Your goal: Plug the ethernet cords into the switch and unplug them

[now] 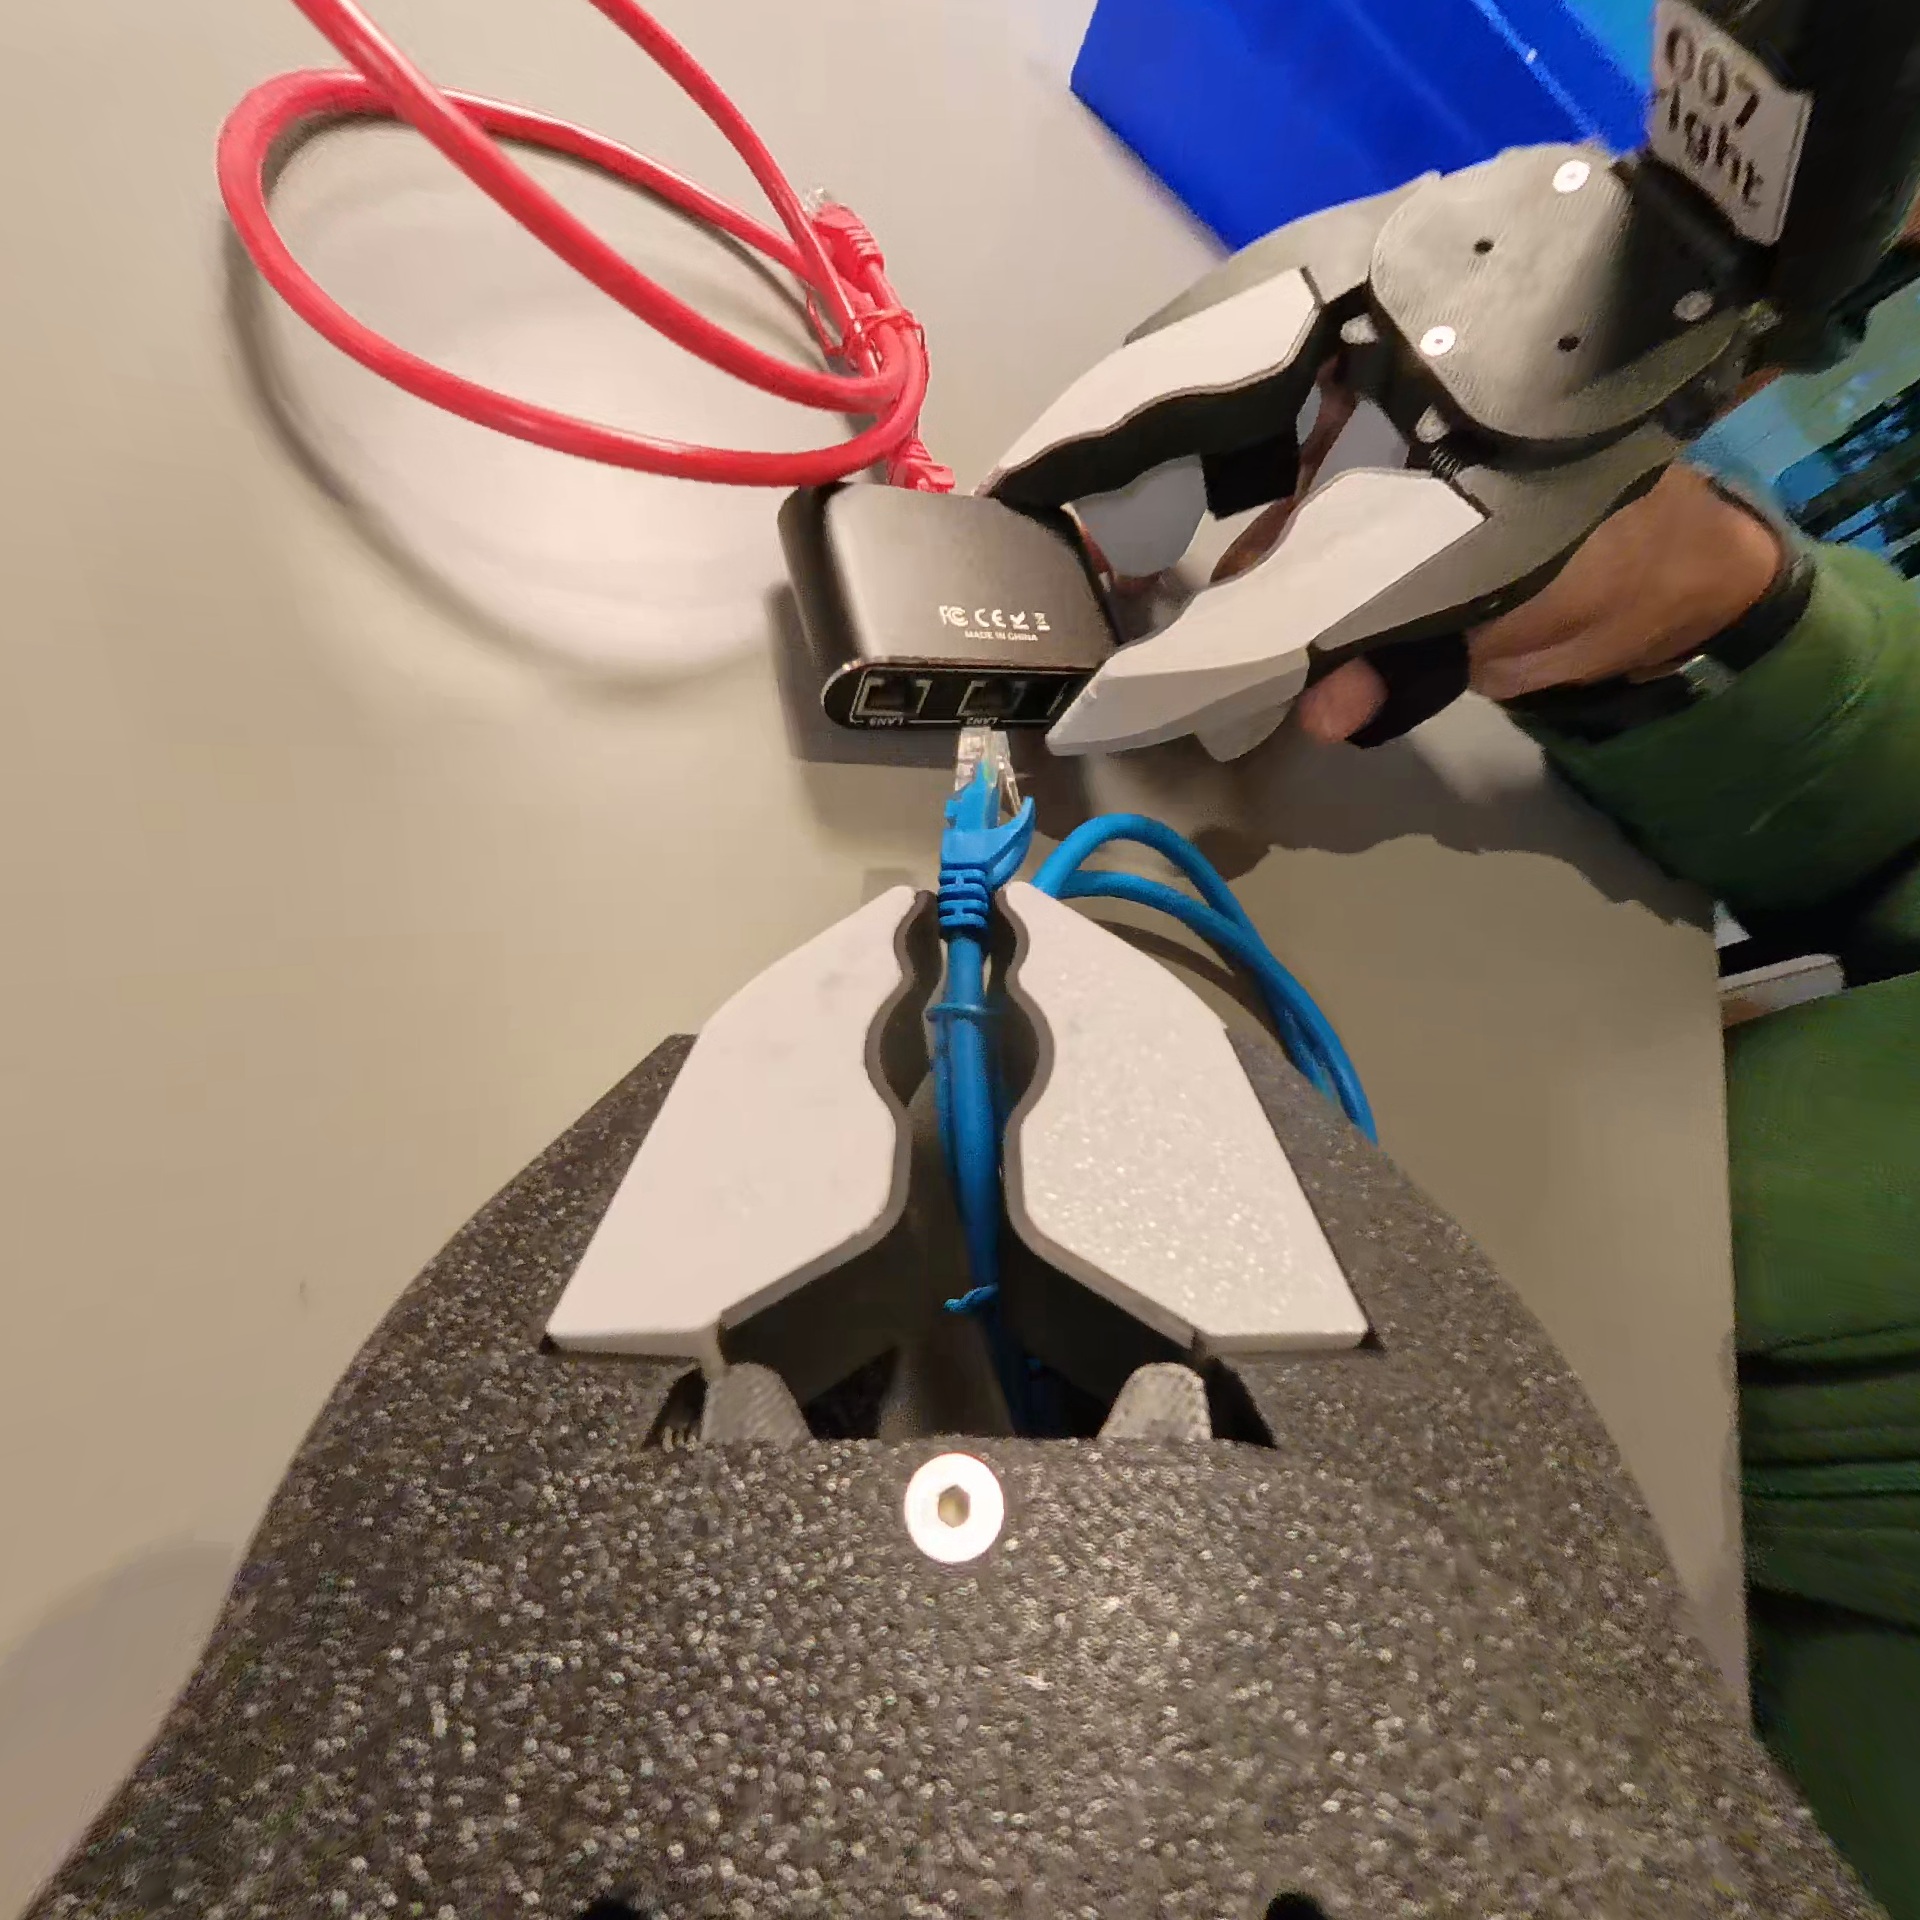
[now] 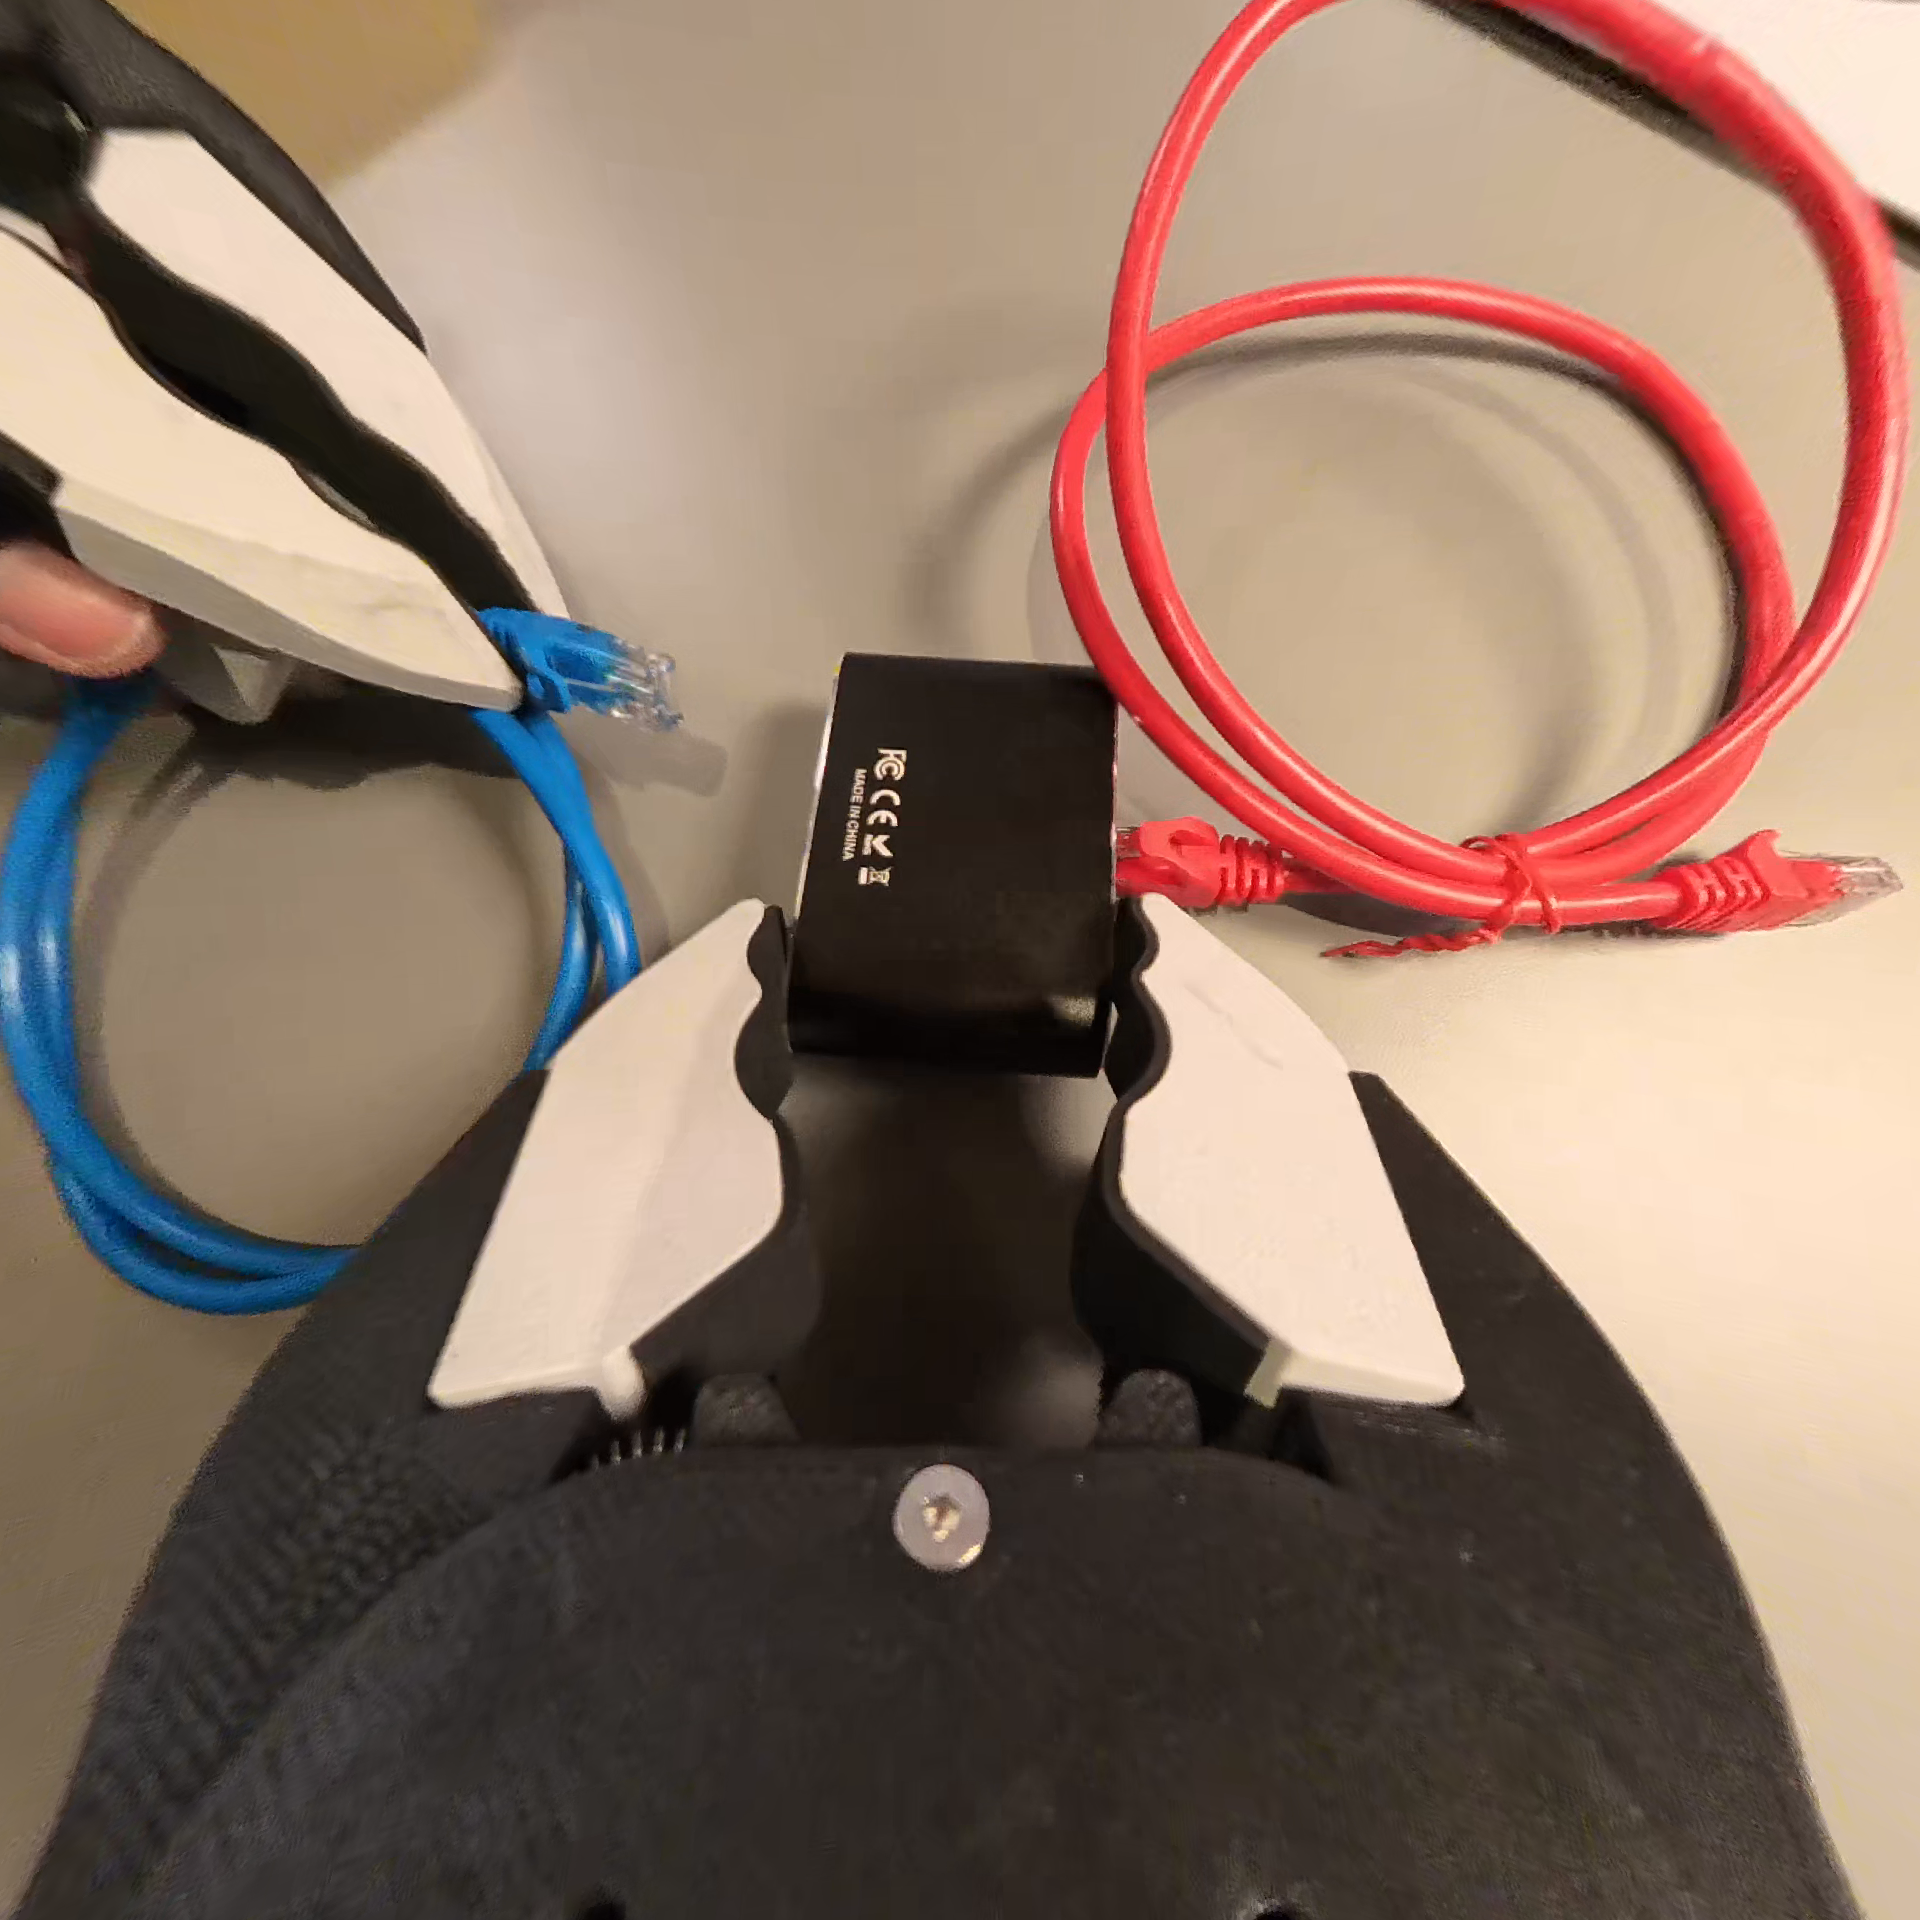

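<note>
Here the small black switch point(image 2: 951, 862) sits mid-table, squeezed by the right gripper point(image 2: 951, 940); the left gripper point(image 1: 961, 904) pinches the bendy blue cord point(image 1: 971, 1060) behind its breakable clear plug, at six o'clock of the switch; red cord point(image 2: 1195, 868) plugged in.

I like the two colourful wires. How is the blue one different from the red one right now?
The blue cord is held: the left gripper is shut on it near its plug. The red cord lies loose on the table, with no gripper on it.

The blue cord's plug is outside the switch, pointing at a port. The red cord already has one plug in the switch's opposite side.

Both are coiled, tied with a twist tie, and have clear-tipped plugs.
</note>
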`<state>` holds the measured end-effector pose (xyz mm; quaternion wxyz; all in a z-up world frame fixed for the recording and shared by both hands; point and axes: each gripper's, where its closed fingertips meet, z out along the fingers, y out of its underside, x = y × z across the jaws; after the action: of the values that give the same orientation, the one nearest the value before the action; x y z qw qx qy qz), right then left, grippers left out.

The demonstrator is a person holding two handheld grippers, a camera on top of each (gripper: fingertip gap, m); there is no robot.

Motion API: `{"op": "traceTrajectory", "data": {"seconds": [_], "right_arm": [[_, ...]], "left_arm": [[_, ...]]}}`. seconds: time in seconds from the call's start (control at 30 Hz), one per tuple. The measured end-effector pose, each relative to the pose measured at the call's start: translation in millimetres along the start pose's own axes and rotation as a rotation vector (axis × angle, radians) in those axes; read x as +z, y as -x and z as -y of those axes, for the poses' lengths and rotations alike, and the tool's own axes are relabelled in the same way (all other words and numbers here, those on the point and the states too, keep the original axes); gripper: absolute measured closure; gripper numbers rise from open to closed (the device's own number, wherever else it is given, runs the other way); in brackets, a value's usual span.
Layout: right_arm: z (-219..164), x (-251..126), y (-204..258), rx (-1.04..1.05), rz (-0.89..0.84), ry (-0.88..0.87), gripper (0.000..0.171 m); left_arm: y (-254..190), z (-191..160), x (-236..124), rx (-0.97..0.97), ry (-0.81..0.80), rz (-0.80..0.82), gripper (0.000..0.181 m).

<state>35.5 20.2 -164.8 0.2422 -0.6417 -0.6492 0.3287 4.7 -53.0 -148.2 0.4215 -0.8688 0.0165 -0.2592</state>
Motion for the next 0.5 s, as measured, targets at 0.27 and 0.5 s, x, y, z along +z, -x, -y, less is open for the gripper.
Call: {"op": "traceTrajectory", "data": {"seconds": [0.27, 0.5], "right_arm": [[26, -14, 9, 0.108, 0.121, -0.198, 0.111], [36, -17, 16, 0.016, 0.070, -0.270, 0.111]], "left_arm": [[-4, 15, -6, -0.186, -0.132, -0.127, 0.171], [-8, 22, -9, -0.270, -0.202, -0.196, 0.172]]}}
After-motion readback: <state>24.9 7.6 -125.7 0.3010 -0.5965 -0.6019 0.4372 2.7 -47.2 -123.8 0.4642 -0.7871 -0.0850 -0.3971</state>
